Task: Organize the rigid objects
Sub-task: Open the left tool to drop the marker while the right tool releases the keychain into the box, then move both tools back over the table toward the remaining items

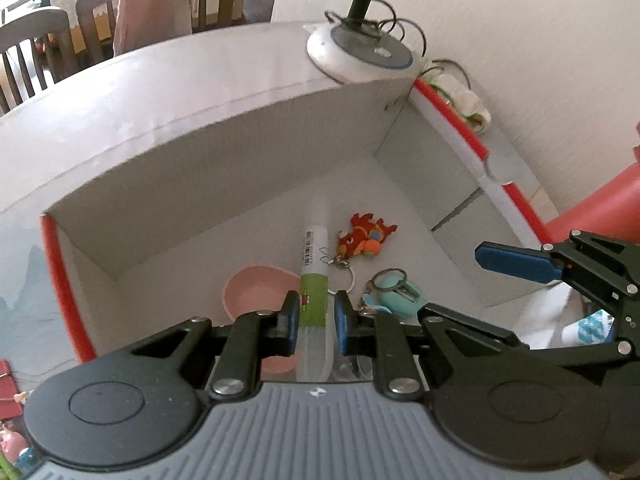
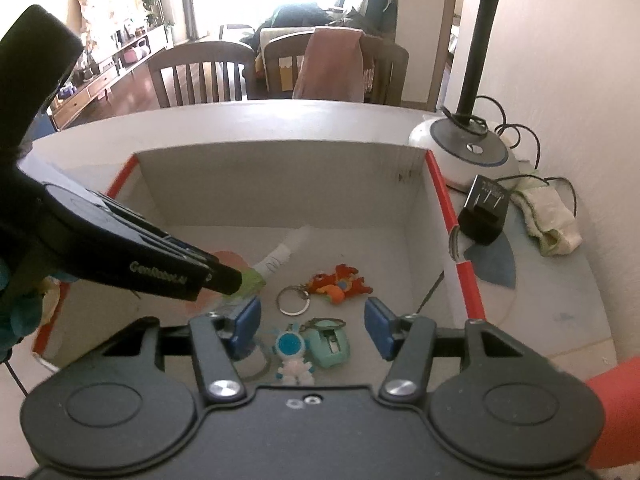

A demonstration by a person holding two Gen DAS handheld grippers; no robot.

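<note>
A white cardboard box with red edges (image 1: 64,280) (image 2: 444,204) stands on the table. My left gripper (image 1: 317,318) (image 2: 236,280) reaches into it, shut on a translucent tube with a green and white label (image 1: 316,248) (image 2: 280,254). A pink dish (image 1: 252,294) lies under it. On the box floor lie a red fish keychain (image 1: 366,238) (image 2: 340,282), a teal keychain (image 1: 394,294) (image 2: 328,342) and a blue and white astronaut keychain (image 2: 294,356). My right gripper (image 2: 312,324) hangs open above the last two, holding nothing. In the left wrist view only one of its blue fingers (image 1: 516,262) shows.
A white lamp base with a black stem and cables (image 2: 464,152) (image 1: 360,52) stands behind the box's right corner. A black adapter (image 2: 484,212) and a pale cloth (image 2: 548,216) lie right of the box, by the wall. Wooden chairs (image 2: 200,76) stand beyond the table's far edge.
</note>
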